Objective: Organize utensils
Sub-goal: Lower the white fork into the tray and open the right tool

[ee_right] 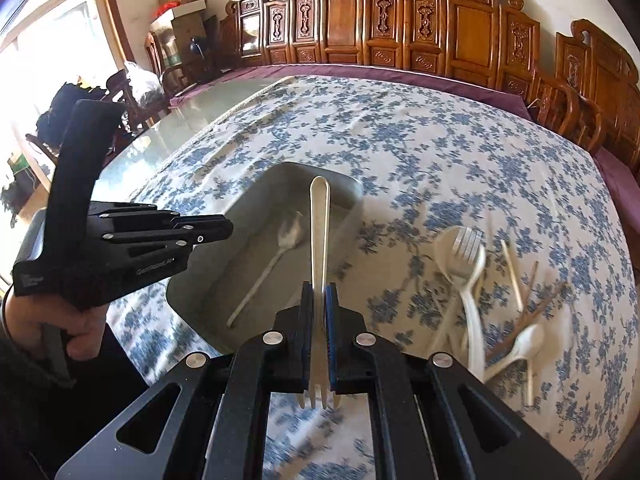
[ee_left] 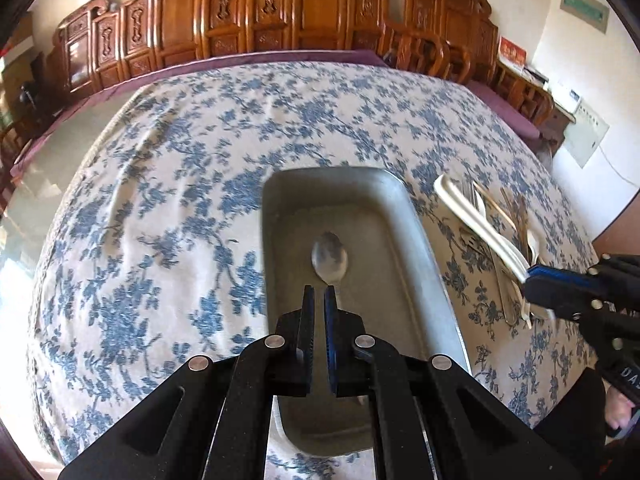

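Your right gripper (ee_right: 319,292) is clamped on the cream plastic fork (ee_right: 320,232) — handle pointing forward over the grey rectangular metal tray (ee_right: 256,188). Your left gripper (ee_left: 319,294) is closed and holds nothing; the steel spoon (ee_left: 330,258) lies in the tray just ahead.

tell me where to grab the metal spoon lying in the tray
Grip the metal spoon at mid-handle, coming from above with fingers across it. It lies flat in the tray; the handle is thin and straight, the bowl wide and rounded.
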{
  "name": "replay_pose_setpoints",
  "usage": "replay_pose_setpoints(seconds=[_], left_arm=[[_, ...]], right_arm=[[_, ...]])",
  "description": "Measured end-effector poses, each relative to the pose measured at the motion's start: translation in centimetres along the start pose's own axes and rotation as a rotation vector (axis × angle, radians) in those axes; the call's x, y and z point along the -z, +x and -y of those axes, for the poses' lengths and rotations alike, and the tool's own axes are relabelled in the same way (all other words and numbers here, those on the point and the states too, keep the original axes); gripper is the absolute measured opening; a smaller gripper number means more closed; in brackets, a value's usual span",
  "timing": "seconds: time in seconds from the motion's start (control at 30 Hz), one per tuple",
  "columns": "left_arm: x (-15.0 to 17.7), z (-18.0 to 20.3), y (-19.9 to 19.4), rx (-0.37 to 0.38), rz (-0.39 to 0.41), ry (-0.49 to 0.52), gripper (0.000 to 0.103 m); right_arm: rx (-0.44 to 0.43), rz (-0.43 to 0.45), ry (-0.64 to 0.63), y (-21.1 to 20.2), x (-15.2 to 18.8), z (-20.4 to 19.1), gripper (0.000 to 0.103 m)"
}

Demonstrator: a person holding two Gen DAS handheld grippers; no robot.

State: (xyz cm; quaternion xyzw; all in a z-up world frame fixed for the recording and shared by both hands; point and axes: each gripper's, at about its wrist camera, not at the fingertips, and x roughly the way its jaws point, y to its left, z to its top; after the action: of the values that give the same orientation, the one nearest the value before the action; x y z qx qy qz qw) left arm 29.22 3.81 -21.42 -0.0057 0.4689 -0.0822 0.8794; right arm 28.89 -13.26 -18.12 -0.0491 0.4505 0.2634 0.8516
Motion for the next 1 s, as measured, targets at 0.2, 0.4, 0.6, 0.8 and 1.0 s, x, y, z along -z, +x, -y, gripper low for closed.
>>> replay_pose_setpoints(seconds=[0.2, 0.4, 0.6, 0.8, 1.0], left_arm=[[0.2, -2.7, -0.7, -0.021, 0.034, -0.021, 0.004], [0.1, -5.2, -1.1, -0.046, 0.053, -0.058, 0.004], [-0.1, -6.4, -1.7, -0.056, 0.073, -0.082, 0.004], [-0.2, -6.8, -1.8, -0.059, 0.076, -0.095, 0.004], [-0.1, -5.8, -2.0, -0.072, 0.082, -0.068, 0.004]], right_arm=[[-0.021, -0.005, 0.037, 1.8, -1.6, -1.8, 0.007], [-0.035, -0.03, 0.103, 4.7, -3.1, -2.9, 0.007], [-0.046, -0.075, 0.191, 8.2, -4.0, -3.2, 0.007], [-0.073, -0.093, 0.203, 9.4, -3.6, -3.7, 0.009], [-0.032, -0.024, 0.14, 6.7, -3.3, -2.5, 0.009]])
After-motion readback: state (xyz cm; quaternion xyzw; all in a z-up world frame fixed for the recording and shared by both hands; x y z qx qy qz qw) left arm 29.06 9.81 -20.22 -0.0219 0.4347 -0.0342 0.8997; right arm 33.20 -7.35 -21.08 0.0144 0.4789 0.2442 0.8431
